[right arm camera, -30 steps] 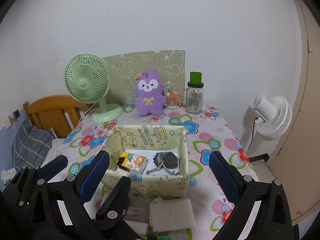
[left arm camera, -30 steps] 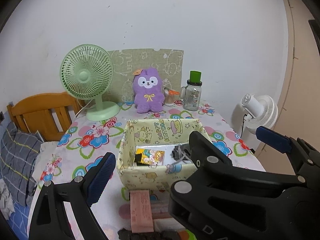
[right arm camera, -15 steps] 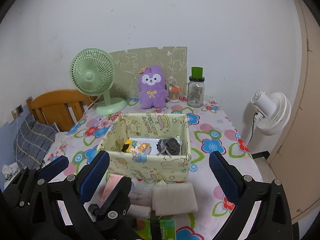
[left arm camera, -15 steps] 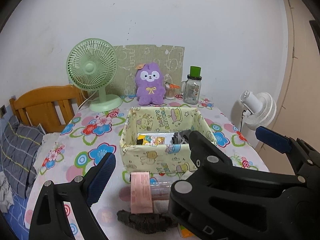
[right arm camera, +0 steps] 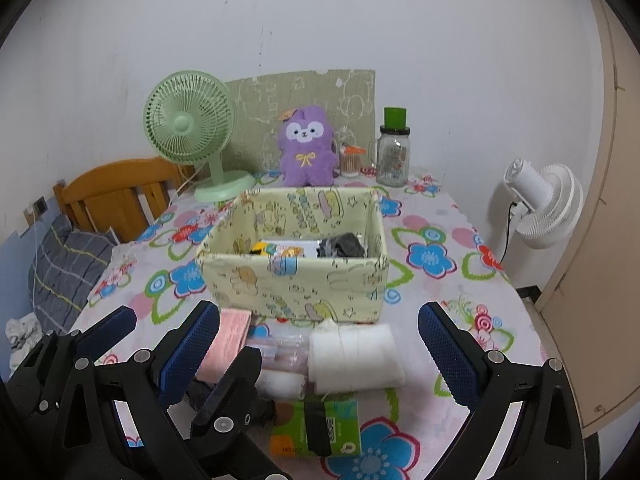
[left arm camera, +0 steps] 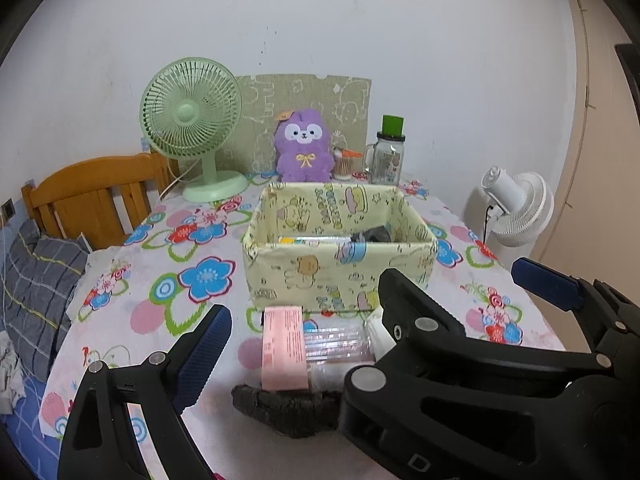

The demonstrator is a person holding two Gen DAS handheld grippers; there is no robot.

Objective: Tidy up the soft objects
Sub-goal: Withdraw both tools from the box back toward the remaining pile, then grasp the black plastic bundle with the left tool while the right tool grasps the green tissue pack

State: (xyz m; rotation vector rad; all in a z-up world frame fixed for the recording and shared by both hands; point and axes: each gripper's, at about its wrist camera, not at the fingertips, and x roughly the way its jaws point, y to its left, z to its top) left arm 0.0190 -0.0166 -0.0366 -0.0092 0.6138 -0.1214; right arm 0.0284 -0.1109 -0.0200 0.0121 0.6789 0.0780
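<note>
A pale yellow cartoon-print fabric box (right arm camera: 296,280) (left arm camera: 340,276) stands mid-table; inside lie a colourful pack (right arm camera: 276,249) and a grey cloth item (right arm camera: 342,245). In front of it lie a white folded cloth (right arm camera: 354,354), a pink-labelled clear pack (left arm camera: 282,346) (right arm camera: 230,338), a dark rolled item (left arm camera: 286,406) and a green tissue pack (right arm camera: 320,428). My left gripper (left arm camera: 372,316) is open and empty over the pink pack. My right gripper (right arm camera: 320,346) is open and empty over the white cloth.
At the table's back stand a green desk fan (right arm camera: 192,132), a purple plush toy (right arm camera: 306,148), a glass jar with a green lid (right arm camera: 394,152) and a small cup (right arm camera: 350,158). A wooden headboard (right arm camera: 116,192) and bedding are left; a white floor fan (right arm camera: 540,204) is right.
Both grippers have pulled back and lowered from the box. The items in front of the box have come into view. Both stay open.
</note>
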